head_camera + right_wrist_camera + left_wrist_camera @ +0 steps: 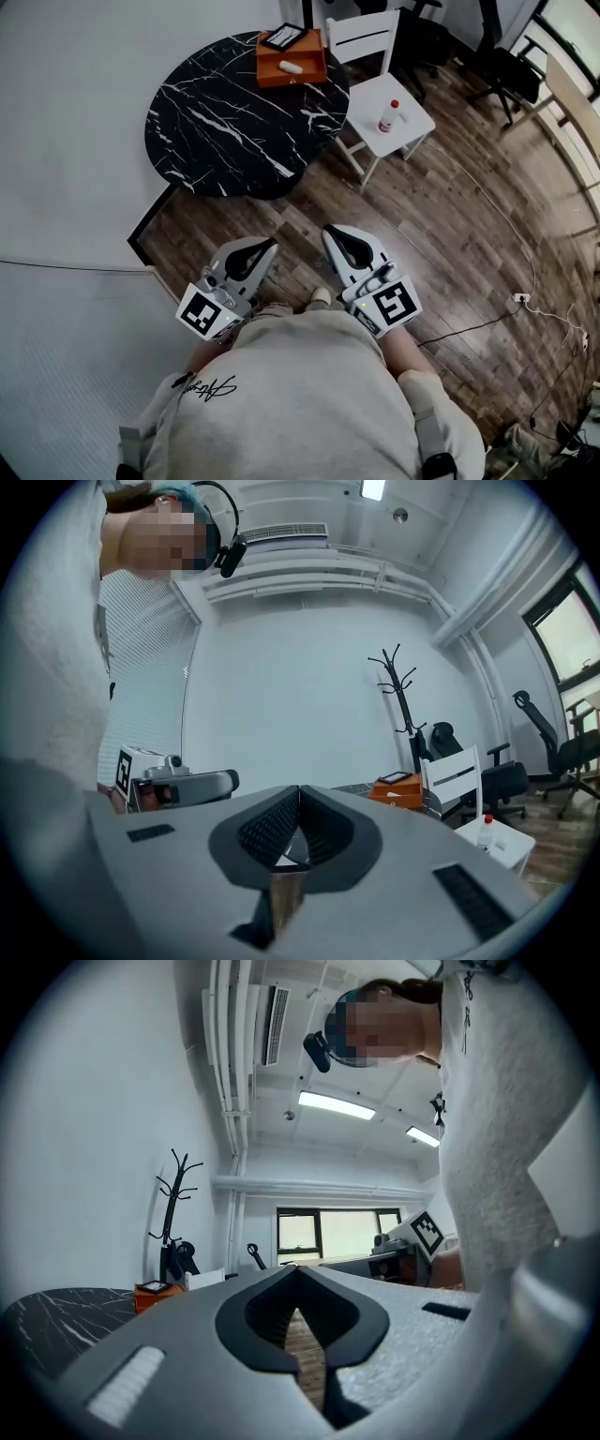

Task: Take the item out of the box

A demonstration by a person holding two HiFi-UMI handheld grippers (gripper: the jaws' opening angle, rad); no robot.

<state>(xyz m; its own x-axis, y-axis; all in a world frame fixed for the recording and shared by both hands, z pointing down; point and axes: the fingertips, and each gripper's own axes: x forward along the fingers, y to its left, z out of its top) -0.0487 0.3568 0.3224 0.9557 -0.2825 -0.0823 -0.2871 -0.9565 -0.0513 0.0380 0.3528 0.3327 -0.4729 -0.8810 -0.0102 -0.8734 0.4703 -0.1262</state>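
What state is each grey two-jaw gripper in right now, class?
Left grey gripper: closed, jaw tips together, holding nothing.
Right grey gripper: closed, jaw tips together, holding nothing.

Floor (469, 216): dark wood planks beneath me.
Table (225, 131): round black marble, my 11 o'clock.
Chair (412, 120): white, 1 o'clock.
Wall (66, 122): white, 10 o'clock.

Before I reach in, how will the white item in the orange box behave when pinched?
The white item looks small, so probably light. Its rounded, oblong shape may roll or slip between the jaws. Lying loose in the orange box, it would likely slide if pushed.
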